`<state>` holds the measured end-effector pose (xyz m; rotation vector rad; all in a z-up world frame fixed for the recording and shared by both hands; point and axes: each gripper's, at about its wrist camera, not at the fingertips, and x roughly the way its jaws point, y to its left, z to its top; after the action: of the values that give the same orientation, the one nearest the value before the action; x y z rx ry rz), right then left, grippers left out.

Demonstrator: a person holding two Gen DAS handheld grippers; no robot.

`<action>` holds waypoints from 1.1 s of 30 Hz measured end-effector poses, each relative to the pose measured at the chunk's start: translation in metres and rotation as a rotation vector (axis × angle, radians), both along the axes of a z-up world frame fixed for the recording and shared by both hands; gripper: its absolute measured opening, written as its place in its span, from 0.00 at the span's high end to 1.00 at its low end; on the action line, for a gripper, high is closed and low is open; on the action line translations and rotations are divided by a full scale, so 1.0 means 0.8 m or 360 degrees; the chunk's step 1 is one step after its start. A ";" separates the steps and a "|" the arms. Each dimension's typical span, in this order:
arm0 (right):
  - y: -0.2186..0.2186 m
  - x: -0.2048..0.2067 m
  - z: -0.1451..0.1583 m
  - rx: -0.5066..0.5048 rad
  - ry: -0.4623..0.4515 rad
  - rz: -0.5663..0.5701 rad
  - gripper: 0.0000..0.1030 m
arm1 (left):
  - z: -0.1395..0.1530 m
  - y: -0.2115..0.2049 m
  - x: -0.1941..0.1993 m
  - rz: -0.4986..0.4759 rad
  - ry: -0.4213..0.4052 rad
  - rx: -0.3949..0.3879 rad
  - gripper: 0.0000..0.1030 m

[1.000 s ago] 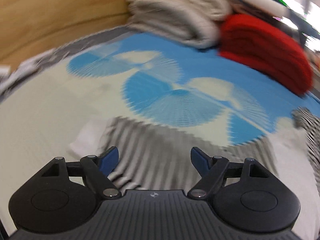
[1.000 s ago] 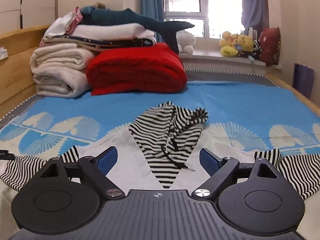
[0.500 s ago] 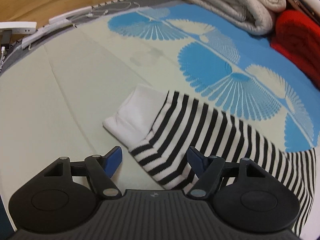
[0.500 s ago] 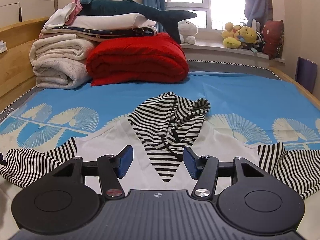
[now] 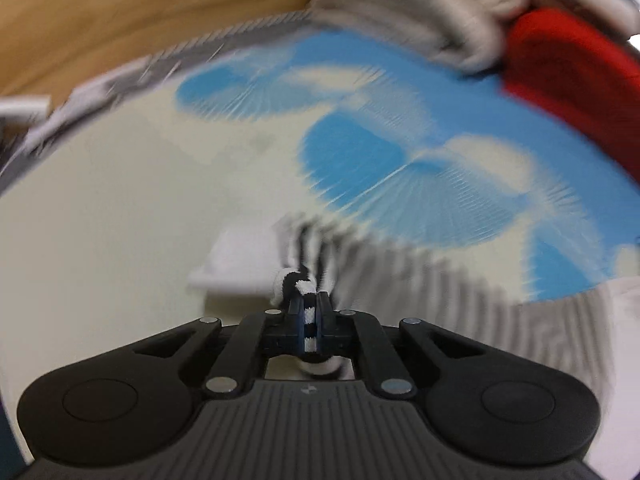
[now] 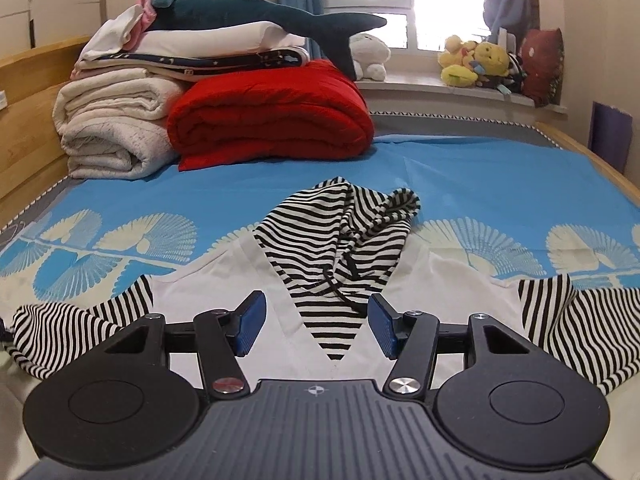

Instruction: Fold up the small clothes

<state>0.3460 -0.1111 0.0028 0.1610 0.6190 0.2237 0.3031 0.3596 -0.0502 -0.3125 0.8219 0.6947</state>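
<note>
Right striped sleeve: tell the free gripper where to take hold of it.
Grip the striped sleeve near its outer end, approaching from above: it lies flat and spread out, clear of the hood. The right gripper is open.

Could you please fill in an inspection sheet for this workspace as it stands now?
Surface: bed sheet, blue with cream fan pattern.
Job's things: hooded top, white body, striped hood lying on the chest, striped sleeve spread to each side.
Clutter: red quilt and cream blankets stacked at the bed's far end, shark plush on top.
Grippers: left gripper shut on the sleeve cuff; right gripper open above the chest.
Cables: nothing seen clearly; left view blurred.
Surroundings: wooden bed frame, window sill with plush toys.
</note>
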 end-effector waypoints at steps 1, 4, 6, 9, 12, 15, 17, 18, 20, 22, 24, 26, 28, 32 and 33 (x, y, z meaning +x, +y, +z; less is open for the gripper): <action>-0.004 0.001 0.000 0.0011 0.0009 -0.0009 0.43 | 0.019 -0.022 0.004 -0.0070 -0.0078 0.0008 0.96; -0.017 0.003 -0.002 0.0047 0.0035 -0.0049 0.43 | 0.067 -0.104 0.014 -0.0364 -0.0309 0.0015 0.96; -0.027 0.005 -0.004 0.0074 0.0062 -0.0082 0.44 | 0.086 -0.163 0.019 -0.0594 -0.0429 -0.0041 0.96; -0.045 0.009 -0.010 0.0109 0.0109 -0.0150 0.48 | 0.102 -0.259 0.025 -0.0999 -0.0544 -0.0272 0.96; -0.070 0.015 -0.018 0.0156 0.0174 -0.0255 0.49 | 0.097 -0.335 0.033 -0.1465 -0.0494 -0.0673 0.86; -0.096 0.022 -0.032 0.0231 0.0274 -0.0376 0.48 | 0.090 -0.348 0.038 -0.1448 -0.0469 -0.0640 0.68; -0.112 0.026 -0.047 0.0313 0.0361 -0.0449 0.48 | 0.080 -0.324 0.051 -0.1284 -0.0427 -0.0602 0.67; -0.118 0.029 -0.054 0.0354 0.0405 -0.0476 0.48 | 0.074 -0.307 0.058 -0.1181 -0.0396 -0.0566 0.67; -0.127 0.032 -0.071 0.0440 0.0486 -0.0514 0.48 | 0.063 -0.276 0.072 -0.1001 -0.0312 -0.0476 0.67; -0.133 0.038 -0.091 0.0542 0.0610 -0.0560 0.48 | 0.055 -0.257 0.083 -0.0891 -0.0216 -0.0395 0.67; -0.137 0.039 -0.111 0.0616 0.0695 -0.0607 0.48 | 0.046 -0.237 0.091 -0.0810 -0.0165 -0.0367 0.67; -0.138 0.040 -0.129 0.0605 0.0800 -0.0684 0.48 | 0.045 -0.221 0.092 -0.0765 -0.0176 -0.0400 0.67; -0.139 0.040 -0.148 0.0601 0.0863 -0.0746 0.48 | 0.046 -0.208 0.093 -0.0755 -0.0185 -0.0409 0.67; -0.136 0.045 -0.179 0.0621 0.0983 -0.0786 0.48 | 0.044 -0.209 0.099 -0.0769 -0.0170 -0.0366 0.67; -0.133 0.047 -0.182 0.0604 0.0980 -0.0780 0.49 | 0.043 -0.213 0.097 -0.0768 -0.0167 -0.0361 0.67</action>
<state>0.3836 -0.2172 -0.1428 0.7567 1.1197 -0.1997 0.3808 0.1895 -0.0156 -0.3354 0.8363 0.1331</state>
